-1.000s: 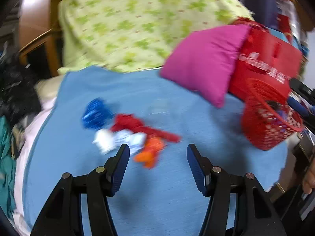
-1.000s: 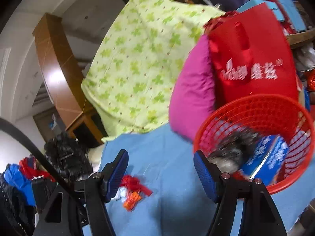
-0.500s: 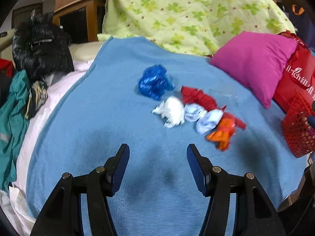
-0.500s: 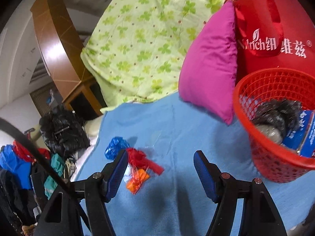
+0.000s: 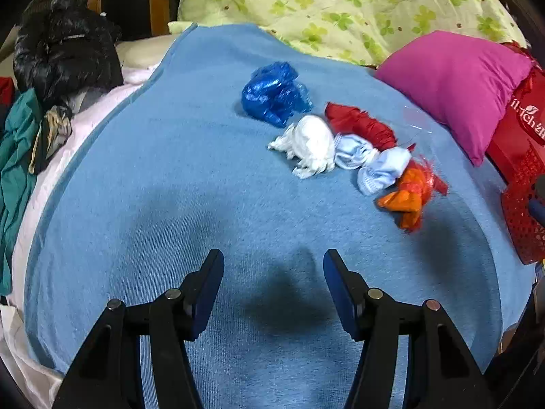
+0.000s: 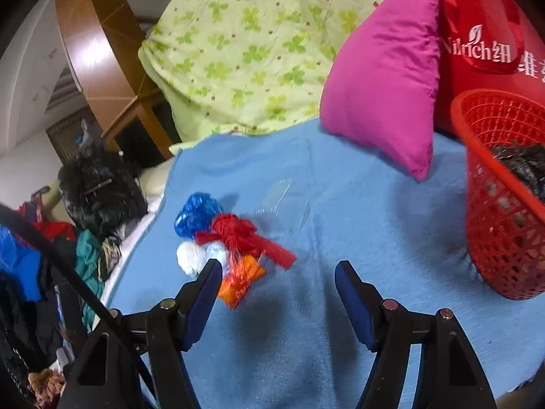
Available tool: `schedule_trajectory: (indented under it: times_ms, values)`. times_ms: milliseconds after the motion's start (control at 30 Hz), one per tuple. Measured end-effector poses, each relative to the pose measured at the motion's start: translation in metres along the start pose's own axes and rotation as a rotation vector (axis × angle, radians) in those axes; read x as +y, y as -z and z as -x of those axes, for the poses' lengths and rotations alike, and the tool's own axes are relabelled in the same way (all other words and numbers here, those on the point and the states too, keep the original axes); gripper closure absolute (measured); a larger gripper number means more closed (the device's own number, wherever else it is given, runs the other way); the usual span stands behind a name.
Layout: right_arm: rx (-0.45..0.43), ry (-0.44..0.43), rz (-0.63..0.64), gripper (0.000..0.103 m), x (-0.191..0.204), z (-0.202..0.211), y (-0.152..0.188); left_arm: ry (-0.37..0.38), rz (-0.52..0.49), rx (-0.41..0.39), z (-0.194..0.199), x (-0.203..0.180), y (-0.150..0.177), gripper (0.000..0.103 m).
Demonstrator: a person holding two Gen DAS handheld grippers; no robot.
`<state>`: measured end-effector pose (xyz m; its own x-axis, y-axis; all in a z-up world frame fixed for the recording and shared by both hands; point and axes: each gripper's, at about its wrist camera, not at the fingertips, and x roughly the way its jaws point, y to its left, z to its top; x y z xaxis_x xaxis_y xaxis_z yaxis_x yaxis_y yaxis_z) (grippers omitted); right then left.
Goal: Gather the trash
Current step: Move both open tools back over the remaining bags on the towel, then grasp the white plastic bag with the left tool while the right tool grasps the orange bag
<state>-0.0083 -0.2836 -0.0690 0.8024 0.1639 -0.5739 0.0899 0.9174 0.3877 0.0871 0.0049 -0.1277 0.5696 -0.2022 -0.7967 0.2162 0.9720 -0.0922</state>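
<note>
A blue blanket [image 5: 170, 177] covers the bed, with a green clover-print quilt [image 5: 340, 6] heaped at its far end and a magenta pillow [image 5: 456, 81] leaning beside a red shopping bag [image 6: 487, 54]. The red mesh basket [image 6: 500, 238] stands at the blanket's right edge, already holding dark crumpled trash. Mid-blanket lies a touching cluster: a blue plastic wad [image 5: 272, 93], a red wrapper [image 5: 361, 124], a white wad [image 5: 310, 145], pale blue scraps [image 5: 374, 162] and an orange wrapper [image 5: 408, 197]. The left gripper [image 5: 272, 272] hangs over bare blanket short of the cluster, jaws spread wide, holding nothing. The right gripper [image 6: 276, 279] is likewise wide apart and empty, its left finger overlapping the orange wrapper in view. Since a second ago the right gripper has swung from the basket toward the cluster.
</note>
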Motion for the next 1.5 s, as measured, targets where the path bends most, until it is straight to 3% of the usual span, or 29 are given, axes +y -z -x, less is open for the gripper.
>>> schedule_trajectory:
  times_ms: [167,267,433,533,800,900,1033,1200,1400,1500]
  values:
    - [0.055,-0.013,-0.002,0.030,0.008,-0.019,0.005,0.007,0.044,0.067,-0.014,0.007,0.004,0.037]
    - [0.094,-0.031,-0.010,0.030,0.012,-0.033,0.006,0.000,0.029,0.066,-0.015,0.005,0.006,0.035]
    - [0.176,-0.042,-0.004,0.030,0.018,-0.062,0.007,0.001,-0.012,0.089,-0.021,-0.003,0.009,0.016]
    - [0.238,-0.041,0.005,0.030,0.023,-0.081,0.009,-0.021,-0.046,0.095,-0.025,-0.010,0.011,0.011]
    - [0.321,-0.083,0.003,0.036,0.034,-0.125,0.003,-0.003,-0.033,0.088,-0.024,-0.012,0.009,0.008]
    - [0.347,-0.086,-0.017,0.041,0.037,-0.141,0.001,0.021,-0.002,0.058,-0.018,-0.004,0.003,0.012]
    - [0.366,-0.073,-0.019,0.054,0.041,-0.155,0.001,-0.008,0.003,-0.004,-0.013,0.000,-0.010,0.031]
    - [0.368,-0.071,0.001,0.066,0.045,-0.157,0.001,0.032,0.069,-0.084,-0.014,0.006,-0.041,0.031]
    - [0.374,-0.056,0.013,0.068,0.036,-0.142,0.000,0.082,0.078,-0.100,-0.034,-0.013,-0.065,0.035]
    - [0.368,-0.042,0.002,0.068,0.026,-0.135,-0.001,0.098,0.089,-0.092,-0.045,-0.019,-0.074,0.045]
